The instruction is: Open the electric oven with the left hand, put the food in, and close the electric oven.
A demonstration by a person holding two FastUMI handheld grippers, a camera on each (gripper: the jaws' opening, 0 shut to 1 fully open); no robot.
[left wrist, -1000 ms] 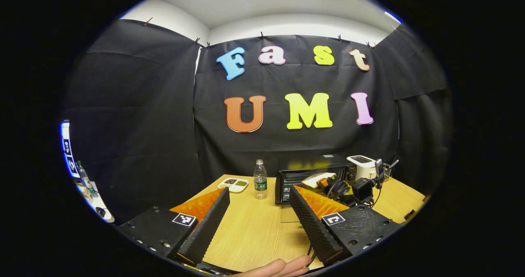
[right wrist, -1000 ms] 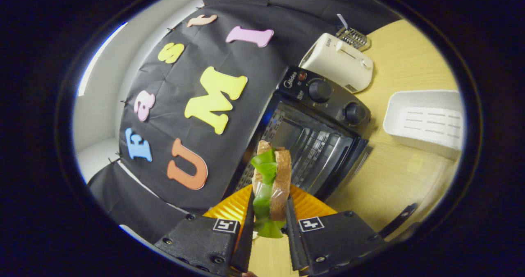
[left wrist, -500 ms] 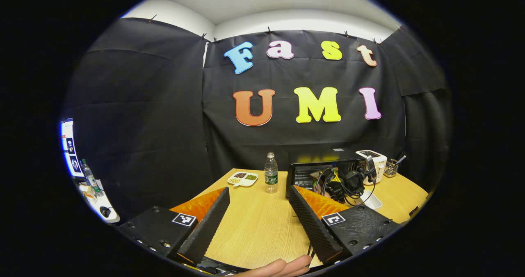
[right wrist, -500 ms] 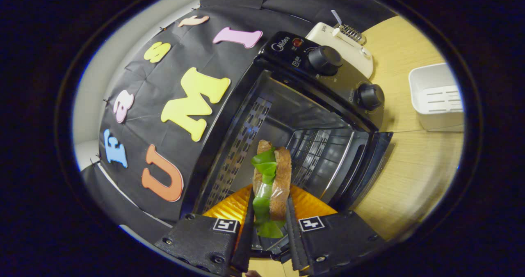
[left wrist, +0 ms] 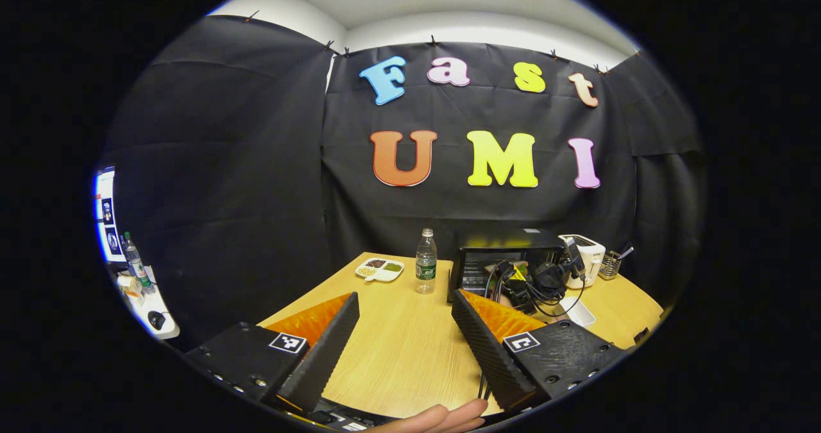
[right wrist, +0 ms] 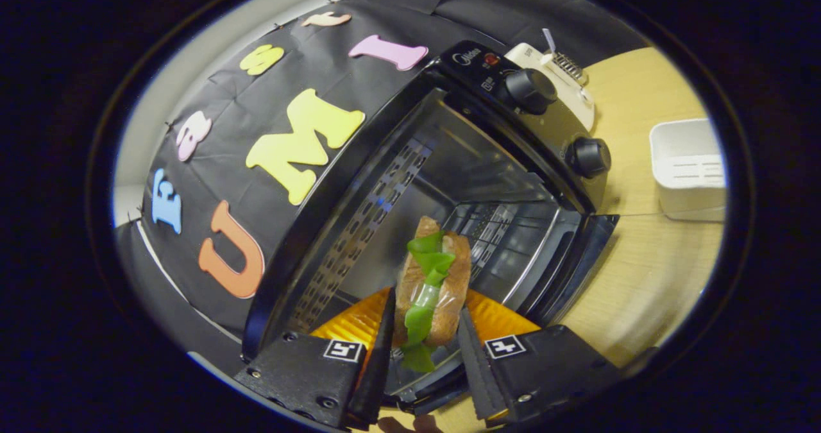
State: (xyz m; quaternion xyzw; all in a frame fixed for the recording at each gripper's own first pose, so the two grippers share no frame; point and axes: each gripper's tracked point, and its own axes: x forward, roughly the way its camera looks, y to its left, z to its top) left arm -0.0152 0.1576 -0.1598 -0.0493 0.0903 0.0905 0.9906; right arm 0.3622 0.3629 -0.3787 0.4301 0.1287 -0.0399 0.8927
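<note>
Placing step: right gripper clamps sandwich at open oven mouth, left gripper wide, empty; next push deeper, release.

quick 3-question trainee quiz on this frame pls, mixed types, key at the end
1. True or false: the oven door is shut.
2. What does the right gripper hold? A) bottle B) sandwich C) white tray
3. Fill in: the left gripper is ____, with bare table between its fingers.

Key:
1. False: the door is down and the cavity is open.
2. B: both fingers press on the sandwich, at the oven mouth.
3. Open.
</note>
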